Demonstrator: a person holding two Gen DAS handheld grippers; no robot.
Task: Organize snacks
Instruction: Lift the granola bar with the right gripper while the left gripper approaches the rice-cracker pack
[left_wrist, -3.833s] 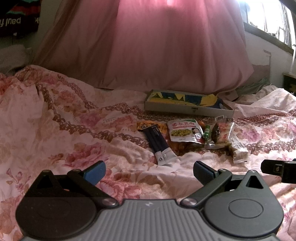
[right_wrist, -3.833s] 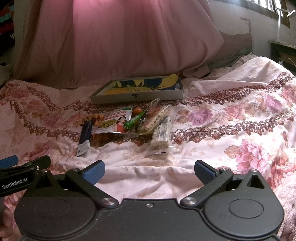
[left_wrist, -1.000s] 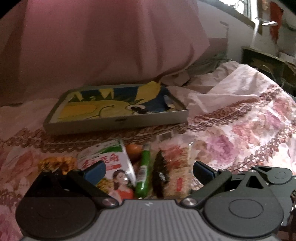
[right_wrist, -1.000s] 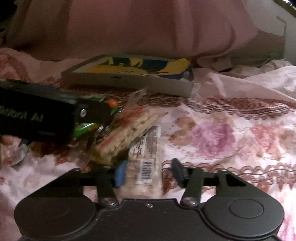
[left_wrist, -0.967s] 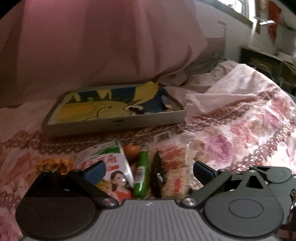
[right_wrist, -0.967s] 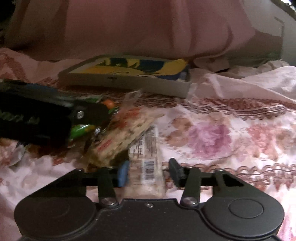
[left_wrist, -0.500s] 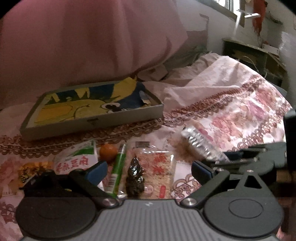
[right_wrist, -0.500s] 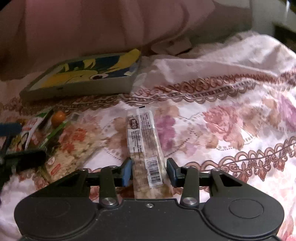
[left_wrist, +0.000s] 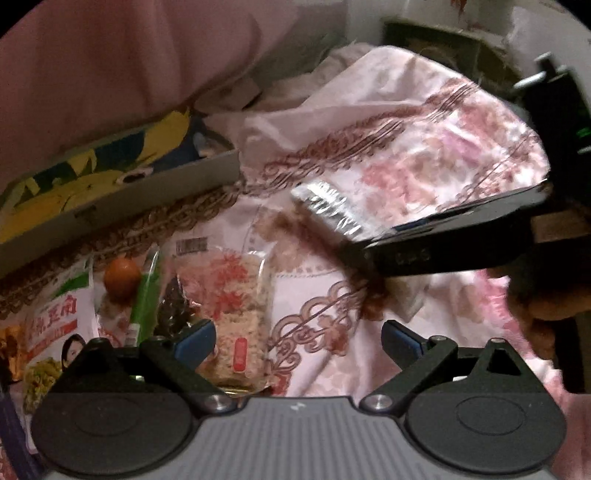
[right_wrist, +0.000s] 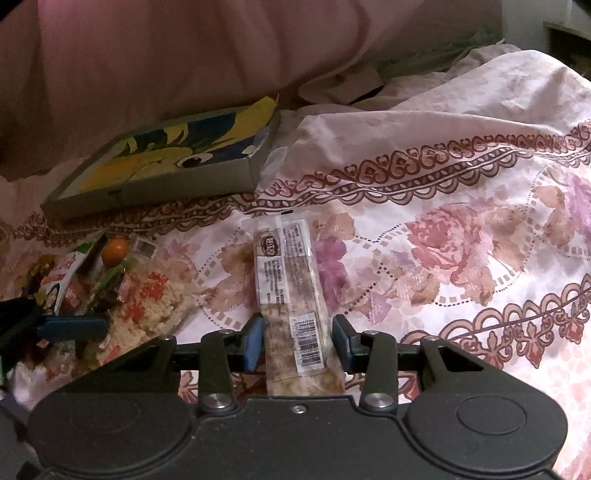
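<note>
On the bed, far left: snack pile (left_wrist: 155, 306) on the floral bedspread (right_wrist: 461, 229), shallow cartoon box (right_wrist: 166, 166) just behind it
Left gripper (left_wrist: 297, 338): fingers wide apart, holding nothing, hovering by the pile
Right gripper (right_wrist: 297, 339): clamped on a long clear-wrapped snack bar (right_wrist: 291, 288), lifted off the bedspread, right of the pile
</note>
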